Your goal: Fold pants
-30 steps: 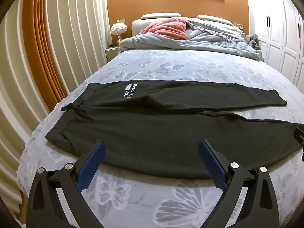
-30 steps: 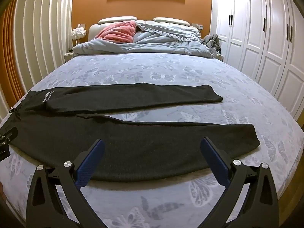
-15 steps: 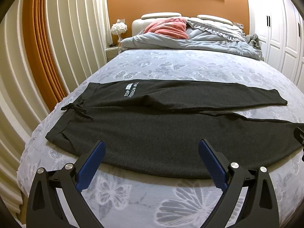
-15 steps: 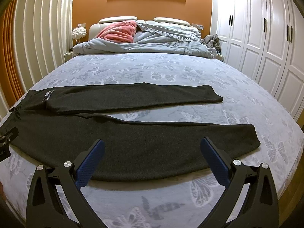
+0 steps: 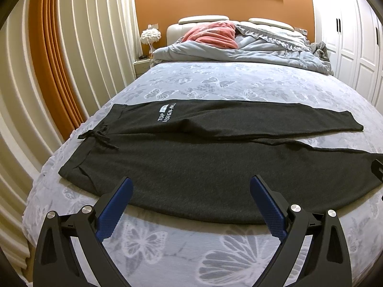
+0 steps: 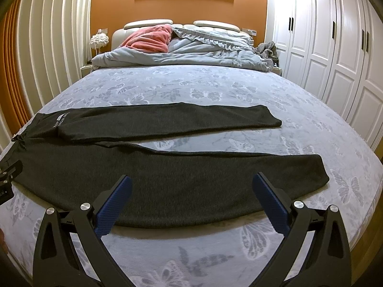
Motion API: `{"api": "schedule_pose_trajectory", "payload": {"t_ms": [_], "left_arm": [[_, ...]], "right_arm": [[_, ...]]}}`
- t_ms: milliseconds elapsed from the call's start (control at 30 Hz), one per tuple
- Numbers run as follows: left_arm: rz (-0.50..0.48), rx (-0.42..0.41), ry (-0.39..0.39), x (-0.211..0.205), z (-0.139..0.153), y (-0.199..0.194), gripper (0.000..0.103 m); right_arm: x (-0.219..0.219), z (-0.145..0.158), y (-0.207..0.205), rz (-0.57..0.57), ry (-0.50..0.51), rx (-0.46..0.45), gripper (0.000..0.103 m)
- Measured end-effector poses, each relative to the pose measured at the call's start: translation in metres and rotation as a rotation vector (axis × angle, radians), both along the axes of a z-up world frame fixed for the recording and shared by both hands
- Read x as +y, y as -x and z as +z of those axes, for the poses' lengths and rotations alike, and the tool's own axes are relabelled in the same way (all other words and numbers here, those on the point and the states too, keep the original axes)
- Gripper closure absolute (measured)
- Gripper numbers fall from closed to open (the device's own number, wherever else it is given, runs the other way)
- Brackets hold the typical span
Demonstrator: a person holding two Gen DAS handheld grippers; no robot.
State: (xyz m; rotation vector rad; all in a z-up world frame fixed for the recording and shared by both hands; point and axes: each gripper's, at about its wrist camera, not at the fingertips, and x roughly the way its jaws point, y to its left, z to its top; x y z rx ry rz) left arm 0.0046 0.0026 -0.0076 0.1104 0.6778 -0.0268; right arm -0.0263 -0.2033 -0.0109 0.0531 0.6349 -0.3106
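Charcoal knit pants (image 5: 203, 167) are lying flat across the middle of both frames on the butterfly-print bed (image 6: 215, 88), waistband and drawstring (image 5: 100, 136) toward the left edge, two legs running to the right with a wedge of bedding showing between them. Nothing is folded yet, by the look of it.

Both claws are hovering over the near edge of the bed at the bottom of their frames. The left gripper (image 5: 190, 191) is spread wide and holding nothing; the right gripper (image 6: 191, 189) is likewise gaping and empty, the near leg lying just beyond its tips.

Risks, as I judge them: soft knit is likely to bunch if a claw pinches only the top layer at the hem or waistband, so the near leg could be dragging crooked over the far one. Uneven lifting between the two claws may be twisting the cloth, and the loose drawstring could be snagging.

Count: one pair of pants, two legs, one drawstring, two grippers, one pink blanket (image 6: 148, 38), one rumpled grey duvet (image 6: 191, 52).
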Motion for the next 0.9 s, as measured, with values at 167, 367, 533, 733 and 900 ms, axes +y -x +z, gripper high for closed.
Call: {"api": "schedule_pose_trajectory", "payload": {"t_ms": [167, 367, 533, 733, 900], "left_arm": [[-0.001, 0.001, 0.001, -0.0001, -0.0001, 0.0, 0.008], [0.001, 0.001, -0.001, -0.0004, -0.0011, 0.0005, 0.008], [0.002, 0.006, -0.006, 0.0022, -0.0054, -0.0001, 0.008], [0.004, 0.006, -0.005, 0.0023, -0.0059, -0.0003, 0.008], [0.001, 0.006, -0.007, 0.0027, -0.0066, -0.0003, 0.008]], "right_arm": [[0.0012, -0.0012, -0.0005, 0.001, 0.002, 0.0, 0.005], [0.0011, -0.0021, -0.0003, 0.0, 0.0, 0.0, 0.005], [0.0011, -0.0023, -0.0004, 0.0, 0.001, 0.0, 0.005], [0.001, -0.0026, -0.0007, -0.001, -0.001, 0.001, 0.005], [0.0018, -0.0042, -0.0005, 0.0, 0.001, 0.0, 0.005]]}}
